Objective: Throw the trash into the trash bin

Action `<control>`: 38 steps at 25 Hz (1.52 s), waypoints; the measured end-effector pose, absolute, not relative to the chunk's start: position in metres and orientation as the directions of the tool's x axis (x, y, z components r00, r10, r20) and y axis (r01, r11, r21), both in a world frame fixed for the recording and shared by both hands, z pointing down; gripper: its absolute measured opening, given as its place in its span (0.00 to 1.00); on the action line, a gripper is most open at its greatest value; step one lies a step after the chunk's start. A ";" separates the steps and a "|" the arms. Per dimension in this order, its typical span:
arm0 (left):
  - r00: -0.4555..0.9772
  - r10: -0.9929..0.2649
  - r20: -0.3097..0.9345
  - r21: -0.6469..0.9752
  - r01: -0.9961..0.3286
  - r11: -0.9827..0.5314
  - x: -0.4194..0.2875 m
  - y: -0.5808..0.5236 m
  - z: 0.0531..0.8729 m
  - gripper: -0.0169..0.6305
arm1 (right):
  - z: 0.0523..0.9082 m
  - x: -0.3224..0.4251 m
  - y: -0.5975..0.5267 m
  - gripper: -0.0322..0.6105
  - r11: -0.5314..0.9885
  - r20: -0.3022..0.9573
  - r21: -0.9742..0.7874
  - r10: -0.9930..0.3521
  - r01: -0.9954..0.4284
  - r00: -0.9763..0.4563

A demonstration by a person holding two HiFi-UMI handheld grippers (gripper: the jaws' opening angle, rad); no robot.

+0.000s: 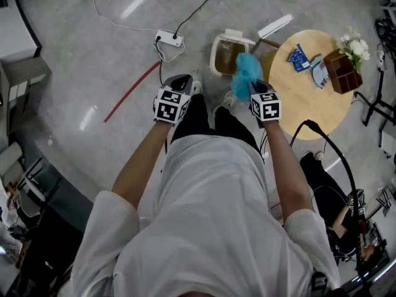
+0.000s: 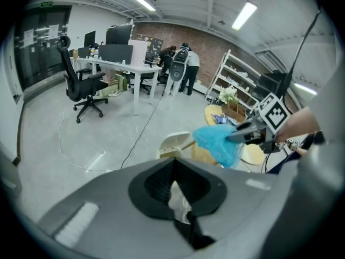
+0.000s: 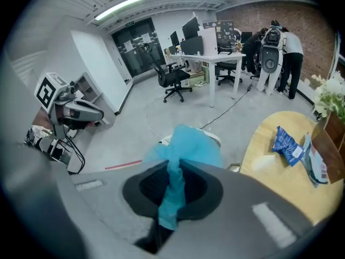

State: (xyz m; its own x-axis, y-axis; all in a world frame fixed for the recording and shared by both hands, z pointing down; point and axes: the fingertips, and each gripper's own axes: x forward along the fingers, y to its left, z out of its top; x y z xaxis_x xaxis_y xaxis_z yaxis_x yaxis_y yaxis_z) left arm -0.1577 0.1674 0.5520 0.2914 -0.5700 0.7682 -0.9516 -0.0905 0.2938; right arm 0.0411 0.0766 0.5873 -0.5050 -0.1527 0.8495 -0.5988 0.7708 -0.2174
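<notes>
The left gripper (image 2: 173,166) is seen clamped shut on a small crumpled white scrap of paper (image 2: 179,201), which is pinched right between the jaws. The right gripper (image 3: 175,163) is closed tight as well, on a crumpled light-blue wad of thin plastic (image 3: 186,144). A strip of it is squeezed between the jaws and the bulk billows out past the tips. Both grippers are held out ahead of the person's white shirt (image 1: 210,215), pointed steeply down and well apart from each other.

Just beyond and below the right gripper's tips, a cream plastic trash bin with its lid raised (image 1: 224,55) is found on the grey floor. From the head view the blue wad is seen against the bin's right rim. For the left gripper the bin lies ahead and to the right.

To the right of the right gripper a round light wooden table (image 1: 309,107) is set. It carries a blue foil packet (image 1: 299,57), a paler flat packet (image 1: 318,73) and a brown wooden box (image 1: 343,73) with white flowers (image 1: 354,45).

Ahead and left of the left gripper, a thin red strip (image 1: 131,91) is laid on the floor, and past it a white power strip (image 1: 168,39).

Farther off, a black office chair (image 2: 81,90) and a white desk with monitors (image 2: 121,66) are made out, with people (image 2: 180,69) standing by a brick wall.
</notes>
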 end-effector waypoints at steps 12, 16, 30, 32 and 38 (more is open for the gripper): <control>0.275 -0.552 0.787 0.271 -0.958 -0.091 -0.163 0.158 0.589 0.03 | 0.636 0.038 0.070 0.06 0.764 0.868 -0.245 -0.102 -0.597 -0.487; 0.271 -0.546 0.793 0.268 -0.959 -0.088 -0.166 0.152 0.606 0.03 | 0.658 0.036 0.065 0.06 0.761 0.873 -0.250 -0.090 -0.598 -0.480; 0.263 -0.497 0.827 0.271 -0.961 -0.056 -0.175 0.145 0.676 0.03 | 0.738 0.025 0.054 0.06 0.761 0.883 -0.278 -0.038 -0.587 -0.467; 0.269 -0.490 0.829 0.279 -0.959 -0.056 -0.172 0.143 0.686 0.03 | 0.749 0.025 0.052 0.06 0.756 0.885 -0.278 -0.037 -0.592 -0.463; 0.271 -0.483 0.832 0.274 -0.959 -0.067 -0.167 0.137 0.718 0.03 | 0.785 0.021 0.050 0.06 0.728 0.887 -0.295 -0.031 -0.618 -0.460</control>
